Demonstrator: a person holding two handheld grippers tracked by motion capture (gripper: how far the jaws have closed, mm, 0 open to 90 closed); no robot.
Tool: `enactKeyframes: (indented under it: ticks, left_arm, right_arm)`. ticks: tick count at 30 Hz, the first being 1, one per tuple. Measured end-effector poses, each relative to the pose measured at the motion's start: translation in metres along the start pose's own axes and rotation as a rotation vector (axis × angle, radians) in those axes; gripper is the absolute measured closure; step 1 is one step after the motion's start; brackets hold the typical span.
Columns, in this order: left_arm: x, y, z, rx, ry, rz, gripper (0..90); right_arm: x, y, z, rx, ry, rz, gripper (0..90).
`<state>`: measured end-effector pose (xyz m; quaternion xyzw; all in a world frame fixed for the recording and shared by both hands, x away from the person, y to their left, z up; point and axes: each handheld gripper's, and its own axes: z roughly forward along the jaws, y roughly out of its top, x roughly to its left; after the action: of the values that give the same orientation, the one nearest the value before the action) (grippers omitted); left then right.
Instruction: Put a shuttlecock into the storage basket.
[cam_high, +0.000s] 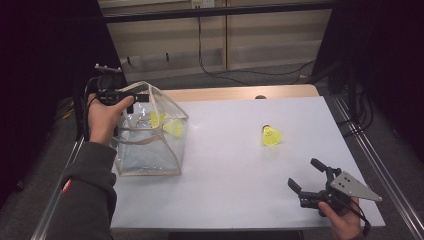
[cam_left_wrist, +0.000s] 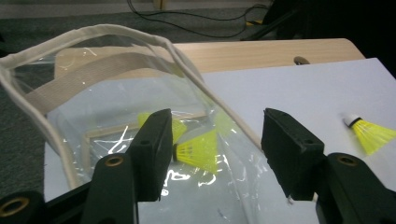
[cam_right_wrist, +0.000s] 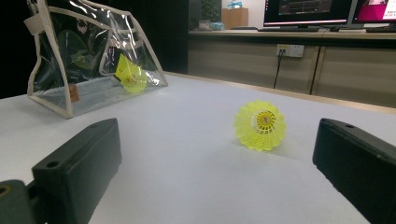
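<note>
Nearest the high camera, at about five o'clock on the white worktop (cam_high: 240, 165), the right hand-held gripper (cam_high: 306, 176) rests low with its jaws spread wide and nothing between them. Its own view looks along those jaws at the loose yellow shuttlecock (cam_right_wrist: 260, 125), which lies on its side, skirt mouth towards the lens, well clear of both pads. From above, that shuttlecock (cam_high: 271, 136) sits near the worktop's middle, towards two o'clock.

It is likely to be very light and easily knocked away: a thin, springy plastic skirt on a small firm white-capped nose. A hard pinch across the skirt would probably bend it, so the safer hold is at the nose or the narrow neck just behind it, with only gentle closing. It may roll in an arc if nudged.

At nine to ten o'clock stands the clear bag (cam_high: 150, 135), soft see-through plastic edged in cream tape, mouth open upward. The left hand-held gripper (cam_high: 142, 96) is at its upper rim; its view shows the jaws about half apart, holding nothing, the bag's taped rim (cam_left_wrist: 196, 77) running just beyond them. Whether a pad touches the rim I cannot tell. Inside the bag lie two more yellow shuttlecocks (cam_left_wrist: 198, 150) on its floor, close together. Being floppy, the bag would likely sag if left unsupported.
</note>
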<state>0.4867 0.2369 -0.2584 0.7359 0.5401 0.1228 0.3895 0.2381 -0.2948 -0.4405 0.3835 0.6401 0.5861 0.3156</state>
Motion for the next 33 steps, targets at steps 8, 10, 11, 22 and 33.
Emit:
enactKeyframes:
  ticks: [8,10,11,22,33]
  left_arm:
    - [-0.012,0.003,-0.004,0.006,-0.054,0.018,37.9]
    - [-0.017,0.004,-0.004,-0.003,-0.062,0.020,35.7]
    - [-0.018,0.004,-0.005,0.000,-0.068,0.025,34.5]
    - [-0.041,0.011,-0.007,0.027,-0.120,0.079,29.8]
    - [-0.065,0.015,-0.007,0.013,-0.161,0.122,23.1]
  right_arm:
    - [0.000,0.000,0.000,0.001,0.000,0.000,1.2]
    - [0.000,0.000,0.000,0.002,0.001,-0.001,1.2]
    - [0.000,0.000,0.000,0.001,0.001,0.001,1.2]
    - [0.000,0.000,0.000,0.002,0.002,-0.001,1.2]
    - [0.000,0.000,0.000,-0.001,0.002,-0.002,1.2]
